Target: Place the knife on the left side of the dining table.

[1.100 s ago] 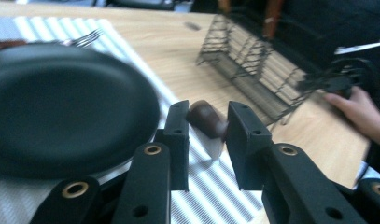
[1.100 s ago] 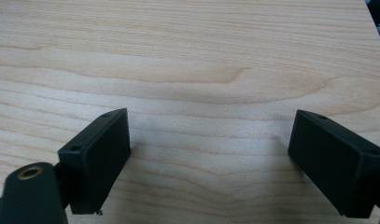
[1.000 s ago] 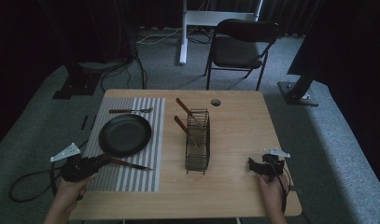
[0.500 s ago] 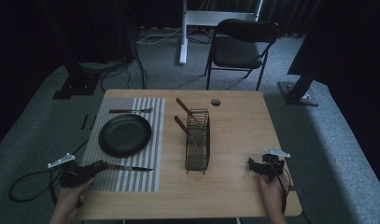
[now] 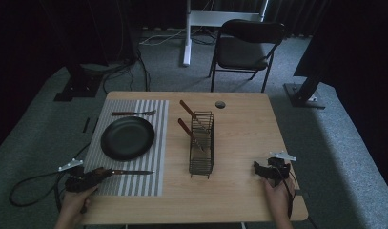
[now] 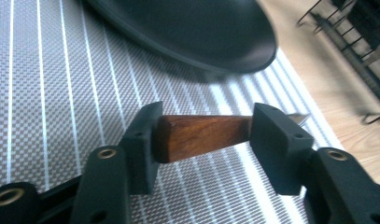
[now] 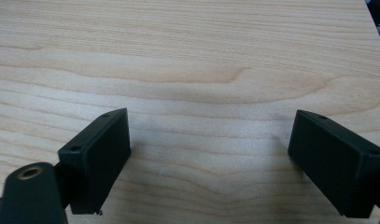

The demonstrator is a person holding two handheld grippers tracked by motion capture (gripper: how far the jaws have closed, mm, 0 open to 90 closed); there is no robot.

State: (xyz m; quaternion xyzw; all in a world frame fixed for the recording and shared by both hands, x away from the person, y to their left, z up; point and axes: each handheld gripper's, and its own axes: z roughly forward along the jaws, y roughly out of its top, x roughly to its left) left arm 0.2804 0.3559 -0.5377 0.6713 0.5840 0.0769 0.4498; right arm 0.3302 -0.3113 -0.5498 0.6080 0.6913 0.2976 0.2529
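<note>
A wooden-handled knife (image 5: pixel 130 171) lies on the striped placemat (image 5: pixel 134 183), just in front of the black plate (image 5: pixel 127 138). My left gripper (image 5: pixel 97 174) is at the mat's near left corner, over the knife's handle. In the left gripper view the brown handle (image 6: pixel 201 136) lies across the gap of the left gripper (image 6: pixel 207 116). Its jaws have just been opening, and the pads stand off the wood. My right gripper (image 5: pixel 261 169) rests open on the bare table at the near right, and the right gripper view shows the right gripper (image 7: pixel 210 126) with only wood grain between its jaws.
A fork (image 5: pixel 133 113) lies on the mat behind the plate. A black wire rack (image 5: pixel 201 142) stands mid-table with two wooden-handled utensils (image 5: pixel 188 109) leaning in it. A small dark disc (image 5: pixel 220 104) sits near the far edge. A chair (image 5: pixel 246 45) stands beyond the table.
The left gripper came down toward the mat with the knife, and the knife went from tilted in the air to flat on the mat. The right gripper kept still.
</note>
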